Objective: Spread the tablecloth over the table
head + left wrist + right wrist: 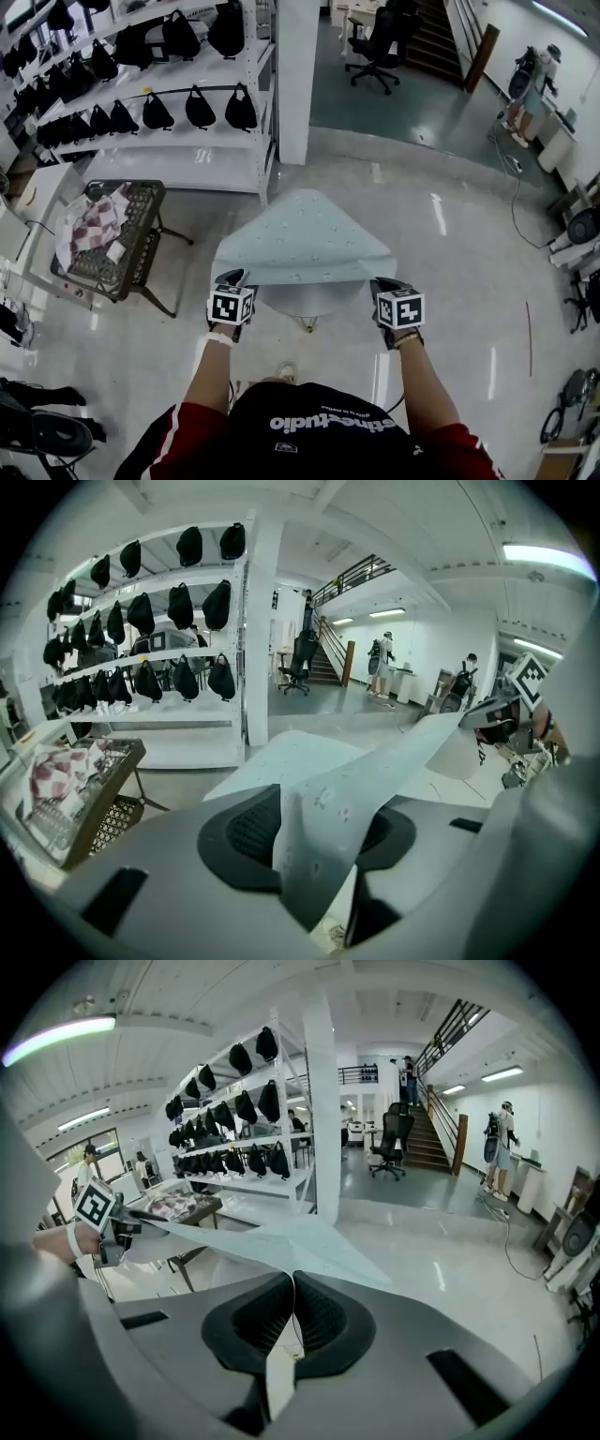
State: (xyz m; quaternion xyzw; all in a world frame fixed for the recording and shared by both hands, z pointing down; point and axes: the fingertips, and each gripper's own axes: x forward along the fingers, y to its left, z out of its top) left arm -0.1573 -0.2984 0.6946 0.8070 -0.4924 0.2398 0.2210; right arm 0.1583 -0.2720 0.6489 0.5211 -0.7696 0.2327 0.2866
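Black shirt [319, 441], red sleeves [173, 436], white lettering [337, 424] — black-and-white marker cubes [231, 305], white wristband [217, 340]

One camera overhead, two close at the jaws

The head view looks steeply down from above the person's arms; the left gripper view sits close behind its own jaws, facing the shelves [141, 630], with the right gripper [483, 719] at its right edge; the right gripper view mirrors it, the left gripper [127, 1224] at its left; all three share the tablecloth [300, 244], shelves and basket [141, 253].
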